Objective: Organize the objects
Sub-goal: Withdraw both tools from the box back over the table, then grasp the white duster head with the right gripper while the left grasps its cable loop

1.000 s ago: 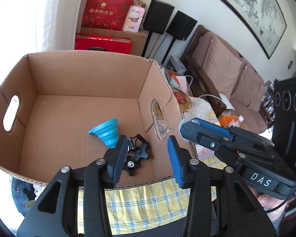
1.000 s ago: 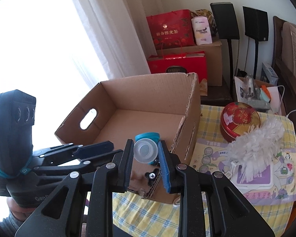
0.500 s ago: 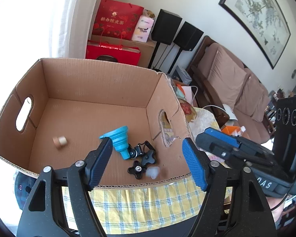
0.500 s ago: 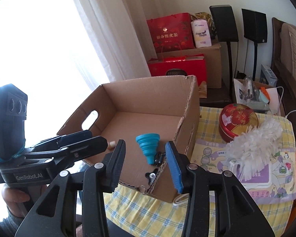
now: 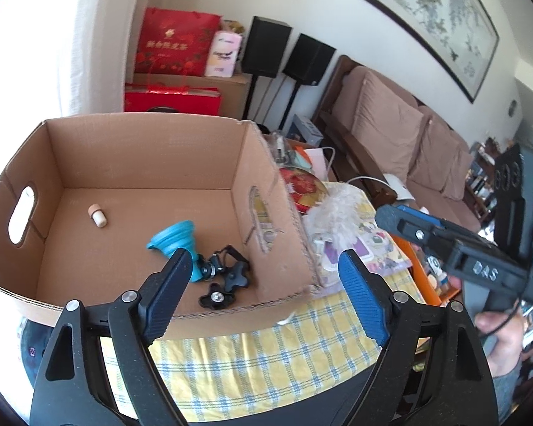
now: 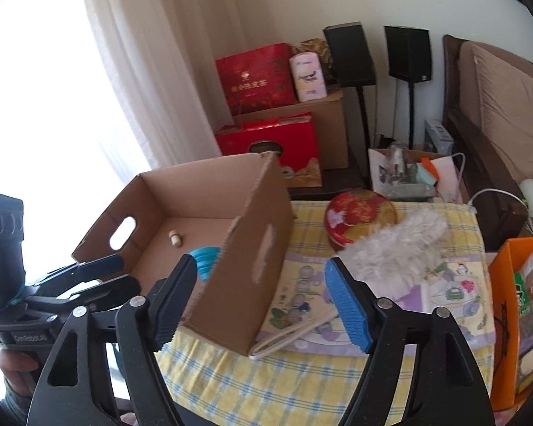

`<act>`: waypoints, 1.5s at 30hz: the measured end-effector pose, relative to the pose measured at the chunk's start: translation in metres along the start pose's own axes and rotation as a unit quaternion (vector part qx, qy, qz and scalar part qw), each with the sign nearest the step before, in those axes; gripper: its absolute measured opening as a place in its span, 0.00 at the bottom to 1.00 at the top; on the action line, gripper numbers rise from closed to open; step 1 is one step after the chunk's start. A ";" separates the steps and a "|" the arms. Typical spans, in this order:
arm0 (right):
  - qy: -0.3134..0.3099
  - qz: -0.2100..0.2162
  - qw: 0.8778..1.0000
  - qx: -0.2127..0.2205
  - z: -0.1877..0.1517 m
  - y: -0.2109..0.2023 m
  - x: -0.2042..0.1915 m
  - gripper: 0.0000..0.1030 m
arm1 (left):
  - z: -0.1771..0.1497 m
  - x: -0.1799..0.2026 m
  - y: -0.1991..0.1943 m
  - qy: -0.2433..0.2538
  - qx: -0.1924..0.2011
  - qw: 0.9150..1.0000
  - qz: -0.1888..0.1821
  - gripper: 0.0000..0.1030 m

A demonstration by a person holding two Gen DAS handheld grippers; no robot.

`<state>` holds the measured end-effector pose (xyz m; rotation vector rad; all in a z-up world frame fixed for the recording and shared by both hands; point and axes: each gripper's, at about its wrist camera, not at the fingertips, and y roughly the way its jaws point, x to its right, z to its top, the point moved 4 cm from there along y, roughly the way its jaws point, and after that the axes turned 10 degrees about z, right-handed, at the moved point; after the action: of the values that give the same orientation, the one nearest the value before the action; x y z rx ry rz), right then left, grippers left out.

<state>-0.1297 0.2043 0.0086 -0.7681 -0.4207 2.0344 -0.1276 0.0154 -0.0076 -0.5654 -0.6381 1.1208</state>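
Observation:
An open cardboard box (image 5: pixel 142 149) stands on the checked tablecloth. On its floor lie a blue folding funnel (image 5: pixel 174 245), black knob parts (image 5: pixel 227 273) and a small cork (image 5: pixel 97 214). My left gripper (image 5: pixel 264 261) hovers before the box's near rim, its jaws opening with nothing between them. My right gripper (image 6: pixel 261 264) is by the box's near right corner, its jaws also opening and empty. The box (image 6: pixel 195 191), funnel (image 6: pixel 206 255) and cork (image 6: pixel 175 238) show in the right wrist view, with the left gripper (image 6: pixel 128 273) at the left.
Right of the box on the tablecloth (image 6: pixel 302 390) lie a white fluffy duster (image 6: pixel 398 245), a red round tin (image 6: pixel 359 220) and a picture booklet (image 6: pixel 302 301). An orange carton (image 6: pixel 508 301) stands at the right edge. Red gift boxes, speakers and a sofa lie beyond.
The clear cup has left my right gripper and is out of sight. A cork has appeared on the box floor. Both jaws have widened and both grippers have drawn back from the box.

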 end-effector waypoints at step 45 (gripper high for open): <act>0.079 -0.030 0.991 -0.101 -0.055 0.075 0.099 0.45 | -0.080 0.074 0.031 0.070 -0.006 0.997 -0.013 0.99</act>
<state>-0.1805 0.2473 -0.1102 -1.0203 -0.5568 1.8780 -0.0677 0.0881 -0.0716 -0.6374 -0.5298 1.0435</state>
